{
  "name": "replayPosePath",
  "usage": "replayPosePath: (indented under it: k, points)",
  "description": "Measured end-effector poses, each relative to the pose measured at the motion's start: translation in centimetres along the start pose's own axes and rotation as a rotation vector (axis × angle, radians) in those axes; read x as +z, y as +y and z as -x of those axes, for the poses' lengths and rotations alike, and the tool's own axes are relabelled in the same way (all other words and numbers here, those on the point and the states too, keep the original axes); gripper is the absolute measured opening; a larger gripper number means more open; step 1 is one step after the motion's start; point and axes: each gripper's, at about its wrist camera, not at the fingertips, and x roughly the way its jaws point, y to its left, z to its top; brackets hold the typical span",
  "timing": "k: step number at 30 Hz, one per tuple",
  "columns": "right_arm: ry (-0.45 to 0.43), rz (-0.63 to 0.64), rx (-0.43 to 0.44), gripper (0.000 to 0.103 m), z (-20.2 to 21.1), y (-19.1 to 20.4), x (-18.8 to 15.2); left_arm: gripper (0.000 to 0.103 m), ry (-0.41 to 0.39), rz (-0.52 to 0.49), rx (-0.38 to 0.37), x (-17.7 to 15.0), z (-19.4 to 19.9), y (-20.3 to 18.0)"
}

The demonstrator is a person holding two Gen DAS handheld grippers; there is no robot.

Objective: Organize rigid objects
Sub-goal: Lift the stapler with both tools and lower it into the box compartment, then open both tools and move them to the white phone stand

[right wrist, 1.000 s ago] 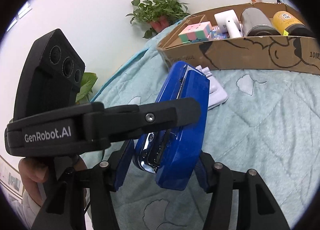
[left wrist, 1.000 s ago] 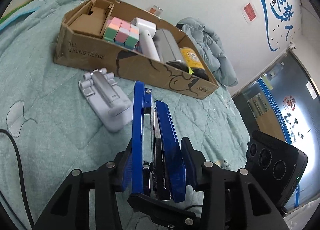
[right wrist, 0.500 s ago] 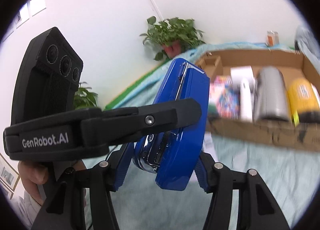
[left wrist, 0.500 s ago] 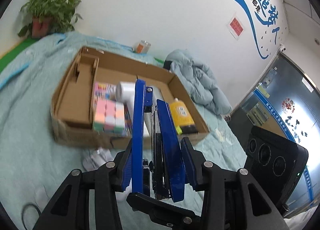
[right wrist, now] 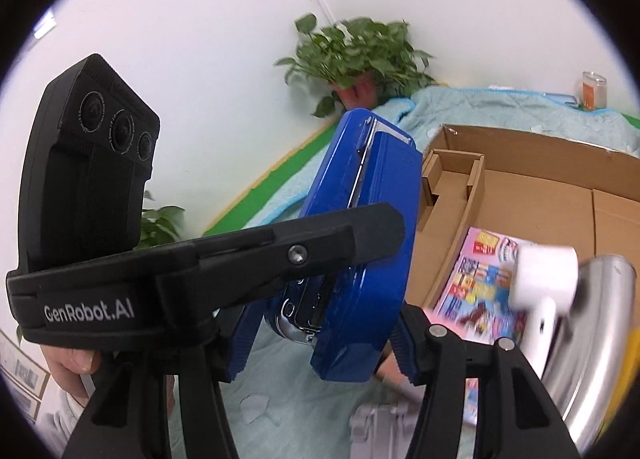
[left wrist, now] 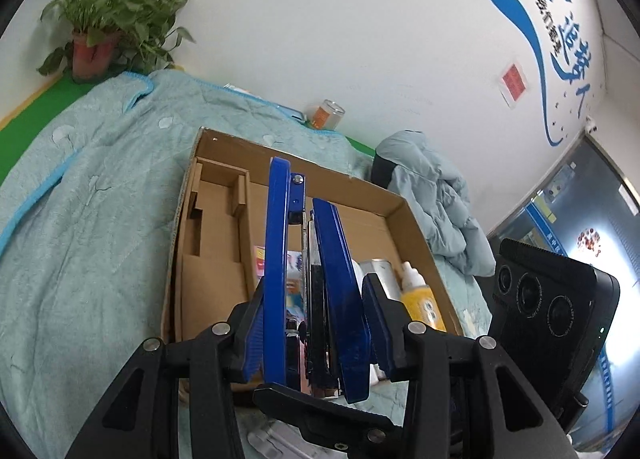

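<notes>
Left wrist view: both hand-held grippers, left [left wrist: 312,323] and right [right wrist: 320,343], clamp the blue stapler [left wrist: 320,279] over the cardboard box [left wrist: 212,259]. Next, I'd guess: lower into the bare floor.

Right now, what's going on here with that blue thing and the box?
A person is holding a blue stapler with both tongs, the left tongs and the right tongs clamped on it together. It hangs in the air over the near edge of the cardboard box, which lies on a green blanket and already holds a yellow bottle, a steel can and a magazine.
</notes>
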Motion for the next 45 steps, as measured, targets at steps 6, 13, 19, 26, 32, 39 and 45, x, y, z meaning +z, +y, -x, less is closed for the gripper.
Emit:
replayPosePath:
  k: [6,13,19,26,32,39,45]
  points:
    - [0.112,-0.059,0.009,0.056,-4.6,-2.6,1.7,0.041,0.055,0.055,0.021,1.5,-4.2,5.0]
    - [0.228,-0.069,-0.117,0.063,-6.8,-3.3,1.5,0.054,0.023,0.029,0.119,1.2,-4.6,6.4]
    - [0.128,-0.030,-0.251,0.069,-1.0,-2.6,-1.2,0.088,-0.097,-0.109,0.193,-0.8,-1.3,3.6]
    - [-0.133,-0.004,-0.453,0.082,7.4,-2.0,-8.0,0.103,-0.237,-0.266,0.339,-6.2,1.7,-1.1]
    - [-0.043,-0.037,-0.413,0.083,5.1,-3.4,-13.9,0.103,-0.169,-0.228,0.311,-11.9,1.2,-2.0]
    - [0.063,-0.039,-0.284,0.083,1.2,-3.2,-17.0,0.102,0.025,-0.034,0.220,-18.5,-1.6,1.1]
    - [0.128,0.051,-0.286,0.083,-1.3,-1.4,-17.5,0.102,0.104,0.094,0.150,-21.1,-2.9,2.5]
